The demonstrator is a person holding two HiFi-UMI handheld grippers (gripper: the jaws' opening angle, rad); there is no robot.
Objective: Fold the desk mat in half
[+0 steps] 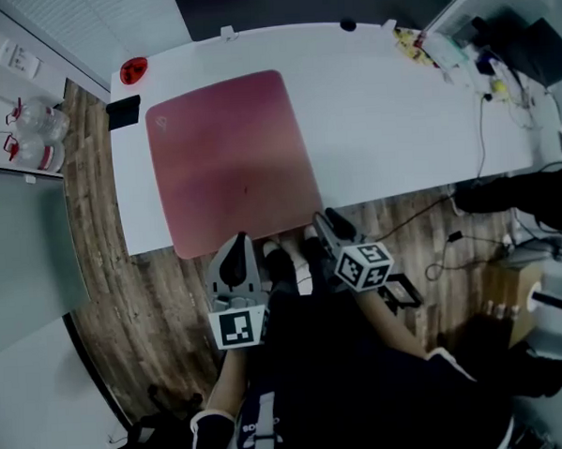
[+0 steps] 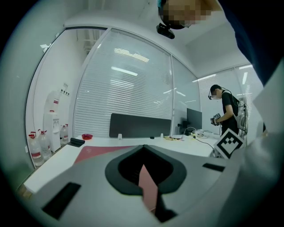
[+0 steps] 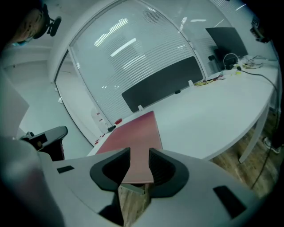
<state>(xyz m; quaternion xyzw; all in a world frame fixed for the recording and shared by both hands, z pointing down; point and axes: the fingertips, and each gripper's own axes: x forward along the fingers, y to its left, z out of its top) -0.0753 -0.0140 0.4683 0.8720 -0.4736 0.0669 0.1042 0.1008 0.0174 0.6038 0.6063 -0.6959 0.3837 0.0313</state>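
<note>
A pink-red desk mat point(image 1: 230, 156) lies flat and unfolded on the left half of the white table point(image 1: 397, 109), its near edge at the table's front edge. My left gripper point(image 1: 241, 240) hangs just off that edge by the mat's near side. In the left gripper view, the mat point(image 2: 100, 151) stretches away beyond the left gripper point(image 2: 143, 164), whose jaws meet at the tips with only a pink sliver showing between them. My right gripper point(image 1: 323, 217) is at the mat's near right corner. Its jaws point(image 3: 140, 162) stand apart, framing the mat point(image 3: 133, 135) without touching it.
A red dish point(image 1: 134, 69) and a black item point(image 1: 123, 112) sit at the table's far left corner. Cables and clutter point(image 1: 422, 47) lie at the far right, with a dark panel point(image 1: 298, 4) behind. Water bottles point(image 1: 32, 133) stand on the floor left. A person point(image 2: 227, 111) stands farther off.
</note>
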